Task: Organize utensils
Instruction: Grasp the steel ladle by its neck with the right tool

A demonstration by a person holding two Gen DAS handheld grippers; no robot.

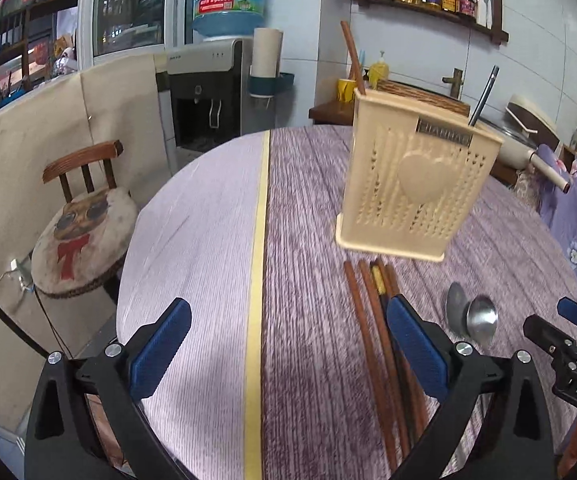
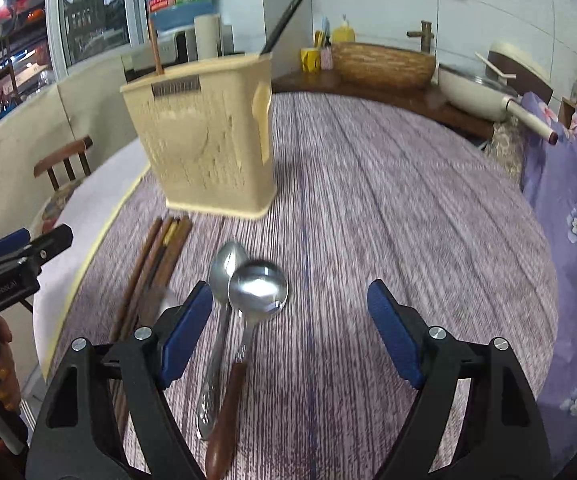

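A beige slotted utensil holder (image 1: 416, 184) (image 2: 208, 148) stands upright on the purple-grained table (image 1: 312, 216), with a brown chopstick and a dark handle sticking out of it. Several brown chopsticks (image 1: 372, 344) (image 2: 148, 272) lie bundled in front of it. To their right lie two spoons, a round-bowled one with a wooden handle (image 2: 258, 290) (image 1: 482, 320) and an oval metal one (image 2: 227, 264). My left gripper (image 1: 288, 304) is open over bare table, and its right finger hangs above the chopsticks. My right gripper (image 2: 288, 286) is open over the spoons, which lie near its left finger.
A strip of yellow tape (image 1: 258, 240) runs across the table. Left of the table stands a wooden chair (image 1: 84, 216), with a water dispenser (image 1: 208, 92) behind it. A woven basket (image 2: 384, 64) and a white pan (image 2: 484, 92) sit on the counter behind. Purple floral cloth (image 2: 568, 208) hangs at the right.
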